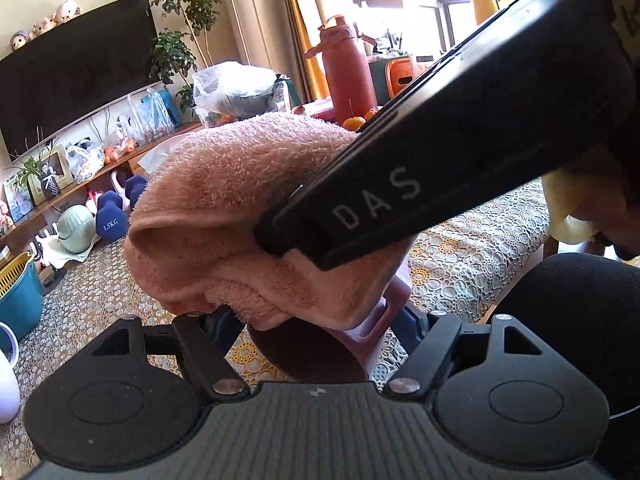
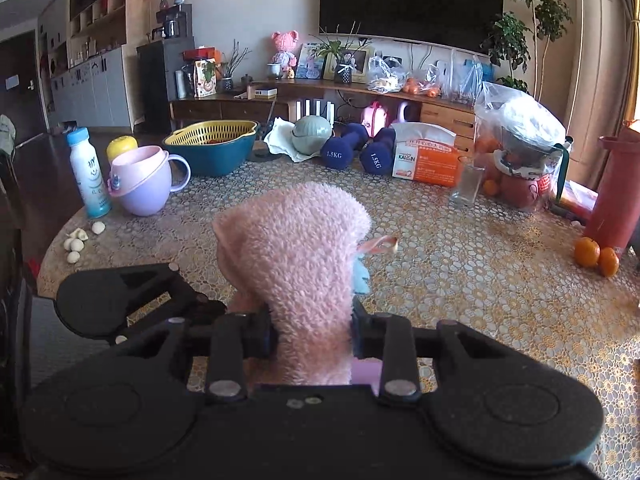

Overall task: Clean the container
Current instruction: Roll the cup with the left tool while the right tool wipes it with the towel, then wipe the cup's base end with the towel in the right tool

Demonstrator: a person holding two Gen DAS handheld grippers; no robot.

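1. Left wrist view: your left hand-held gripper (image 1: 316,344) clamps a pink container (image 1: 376,320) just above the worktop (image 1: 480,240). The right hand-held gripper (image 1: 288,236) presses a pink towel (image 1: 224,200) over it, so wiping looks underway, not finished.
2. Right wrist view: your right hand-held gripper (image 2: 312,328) pinches the fluffy towel (image 2: 292,248); only a pink sliver of the container (image 2: 366,374) shows, its cleanliness unclear.

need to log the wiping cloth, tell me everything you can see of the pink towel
The pink towel is fluffy, long-piled terry, bunched and folded into a thick wad. A pale ribbon loop and a blue tag stick out at its right edge. The right gripper pinches its lower part, so it stands up above the lace-covered table. In the left wrist view it drapes over a pink container, the right gripper pressing into it.
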